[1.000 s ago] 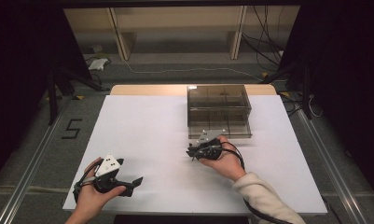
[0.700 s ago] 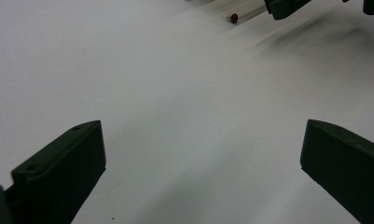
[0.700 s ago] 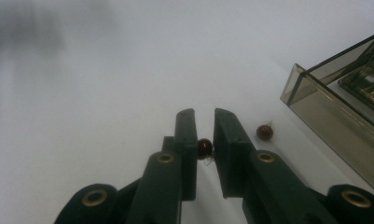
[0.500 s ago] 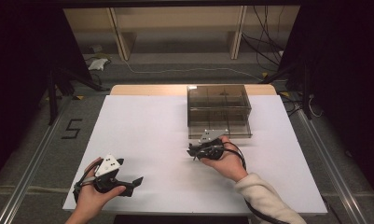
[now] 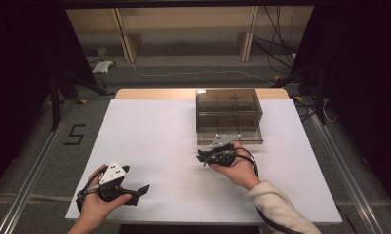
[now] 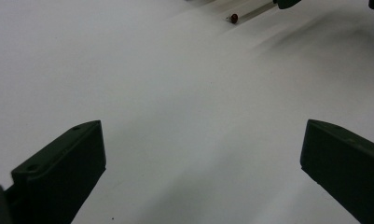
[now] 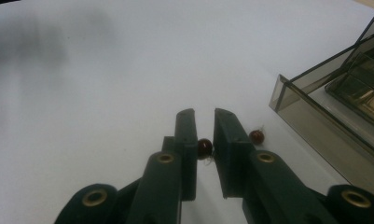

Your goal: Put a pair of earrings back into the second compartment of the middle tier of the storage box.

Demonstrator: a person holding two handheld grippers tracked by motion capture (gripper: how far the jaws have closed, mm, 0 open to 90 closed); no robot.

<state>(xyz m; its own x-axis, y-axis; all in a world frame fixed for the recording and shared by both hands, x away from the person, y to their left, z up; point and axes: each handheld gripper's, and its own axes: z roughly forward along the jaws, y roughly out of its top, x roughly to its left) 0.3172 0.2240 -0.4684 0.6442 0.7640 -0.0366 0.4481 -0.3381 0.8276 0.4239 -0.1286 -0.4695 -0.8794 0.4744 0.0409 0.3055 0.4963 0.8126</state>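
Observation:
In the right gripper view, a small dark red bead (image 7: pixel 204 148) sits pinched between the nearly closed jaws of my right gripper (image 7: pixel 204 114), low over the white table. A second dark red bead (image 7: pixel 256 136) lies on the table just right of the jaws, near the smoky clear box (image 7: pixel 334 121). From the high view, my right gripper (image 5: pixel 202 157) is right in front of that box (image 5: pixel 228 114). My left gripper (image 5: pixel 134 179) rests at the front left. Its jaws stand wide apart (image 6: pixel 205 123) with nothing between them. A red bead (image 6: pixel 233 17) shows far off.
The white table sheet (image 5: pixel 149 131) stretches bare between the two hands. The box has several compartments and stands at the back right. Dark floor, metal rails and shelving surround the table.

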